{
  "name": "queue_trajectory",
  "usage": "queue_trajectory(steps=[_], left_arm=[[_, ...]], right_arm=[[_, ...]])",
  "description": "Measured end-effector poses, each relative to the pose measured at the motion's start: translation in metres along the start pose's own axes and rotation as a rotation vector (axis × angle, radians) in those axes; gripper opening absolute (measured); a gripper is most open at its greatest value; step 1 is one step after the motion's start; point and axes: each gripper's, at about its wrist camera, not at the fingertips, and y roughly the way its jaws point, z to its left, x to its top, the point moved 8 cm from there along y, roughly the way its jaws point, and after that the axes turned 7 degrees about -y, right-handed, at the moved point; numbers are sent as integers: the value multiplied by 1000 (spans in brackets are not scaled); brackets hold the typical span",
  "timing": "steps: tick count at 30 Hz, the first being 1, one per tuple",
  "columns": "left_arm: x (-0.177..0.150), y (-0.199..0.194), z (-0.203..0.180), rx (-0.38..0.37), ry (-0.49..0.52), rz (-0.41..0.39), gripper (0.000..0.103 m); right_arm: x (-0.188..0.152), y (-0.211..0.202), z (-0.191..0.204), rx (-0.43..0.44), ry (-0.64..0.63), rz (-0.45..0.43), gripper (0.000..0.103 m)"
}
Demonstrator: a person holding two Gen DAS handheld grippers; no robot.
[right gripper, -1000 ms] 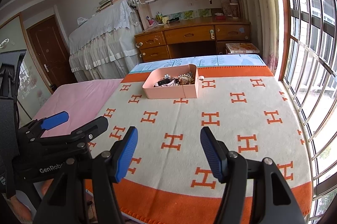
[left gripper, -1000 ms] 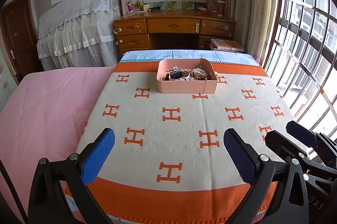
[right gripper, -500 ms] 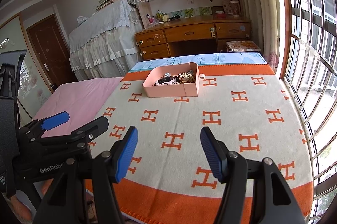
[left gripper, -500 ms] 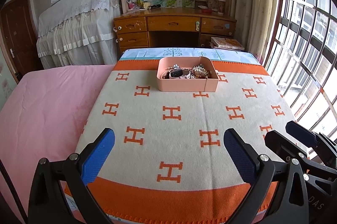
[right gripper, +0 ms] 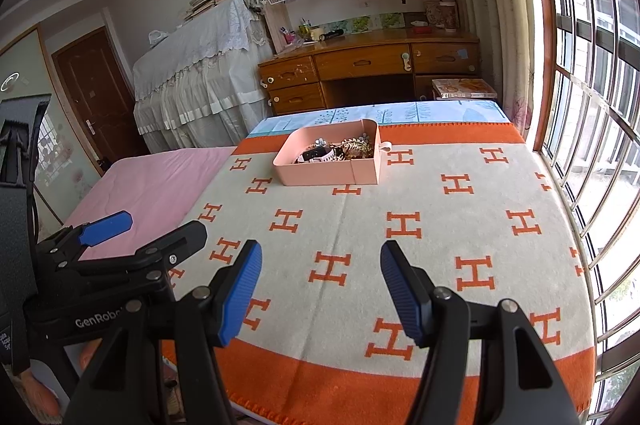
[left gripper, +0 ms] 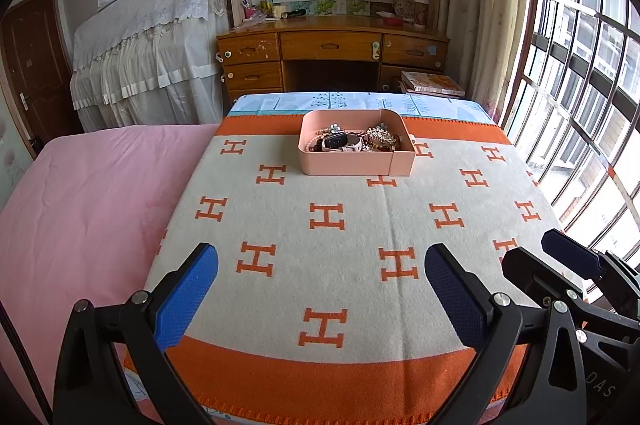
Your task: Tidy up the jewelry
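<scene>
Since a second ago we have drifted only slightly: the pink tray sits a little lower in both views, and both tools have kept the same spread and the same place over the near edge of the blanket.

Our left tool [left gripper: 320, 295] is released, its blue pads wide apart with nothing between them, hanging over the near orange border of the blanket [left gripper: 352, 237]. Our right tool [right gripper: 320, 289] is likewise released and holds nothing, its pads apart above the same near end. Each tool shows in the other's view: the right one at the lower right of the left view, the left one at the lower left of the right view, so the two lie side by side.

Beyond them the cream blanket with orange H marks stretches away. Well apart from both tools, near the far orange border, stands the pink tray [left gripper: 354, 163]. Inside it the jewelry [left gripper: 380, 139] lies in a heap: gold-coloured pieces toward the right, beads at the left, and a watch [left gripper: 340, 141] with a dark face and pale strap between them. We cannot tell the pieces apart more finely.

To the left a pink sheet [left gripper: 88, 197] covers the bed. Behind the tray stands a wooden desk [left gripper: 332, 45] with bookshelves above it, and barred windows [left gripper: 580, 65] run along the right.
</scene>
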Motion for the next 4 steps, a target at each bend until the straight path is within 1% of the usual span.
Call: queue_trajectory(steps=[4], left_arm=[[0,1,0,-1,1,7,102]], right_arm=[[-2,0,1,1,3,2,62]])
